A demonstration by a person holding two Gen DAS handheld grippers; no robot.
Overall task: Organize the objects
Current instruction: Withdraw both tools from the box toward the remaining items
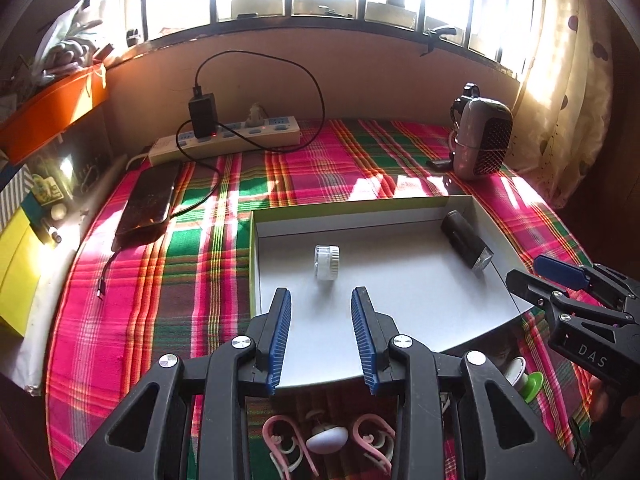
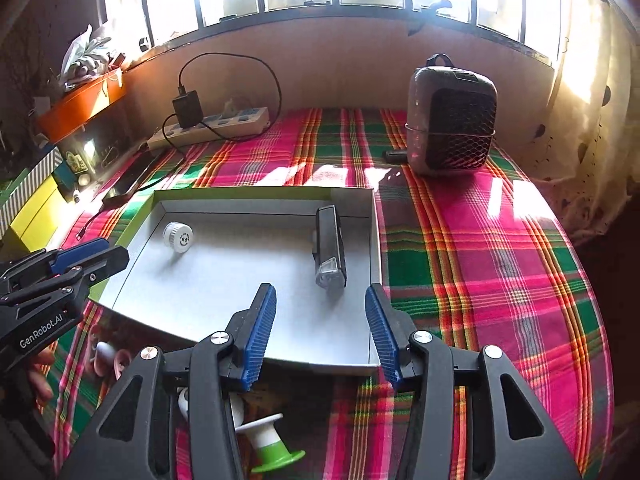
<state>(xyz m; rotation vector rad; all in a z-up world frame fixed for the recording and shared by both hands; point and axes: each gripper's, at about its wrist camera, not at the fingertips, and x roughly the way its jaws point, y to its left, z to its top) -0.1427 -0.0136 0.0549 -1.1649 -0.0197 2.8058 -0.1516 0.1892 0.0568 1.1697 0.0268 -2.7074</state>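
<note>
1. Cloth (image 2: pixel 480 240): we log a woven plaid in pink, green and orange, soft and slightly rumpled, spread under everything. All places below are given from the tray.
2. Tray (image 2: pixel 374 236): a shallow rectangular card box, grey inside with a yellow-green outer edge, low thin walls, lying flat mid-cloth. It seems to be where things are collected.
3. Heater (image 2: pixel 450 120): a rounded grey casing with a dark mesh front and a top strap, upright beyond the tray's far right corner, well apart.
4. Phone (image 1: pixel 150 204): a flat dark glossy slab left of the tray, cable attached; a pale power strip (image 1: pixel 240 138) lies beyond it.
5. Right gripper (image 2: pixel 320 308): black frame with ribbed blue pads, jaws apart and gripping nothing, poised over the tray's near right part.
6. Left gripper (image 1: pixel 320 312): same build, jaws apart and bare, poised over the tray's near left edge.
7. Light (image 2: pixel 330 246): a black oblong with a clear lens end, hard plastic, lying inside the tray by its right wall.
8. Jar (image 2: pixel 178 236): a small white ribbed-cap cylinder on its side, inside the tray toward its far left corner; likely to roll.
9. Spool (image 2: pixel 268 436): white with a green flange, on the cloth in front of the tray; pink curled hooks (image 1: pixel 280 436) and a white knob (image 1: pixel 326 440) lie alongside.
10. Step, as we judge it: two items are boxed and both jaws are free. Next comes a reach toward the loose pieces in front of the tray, closing across a narrow waist.
</note>
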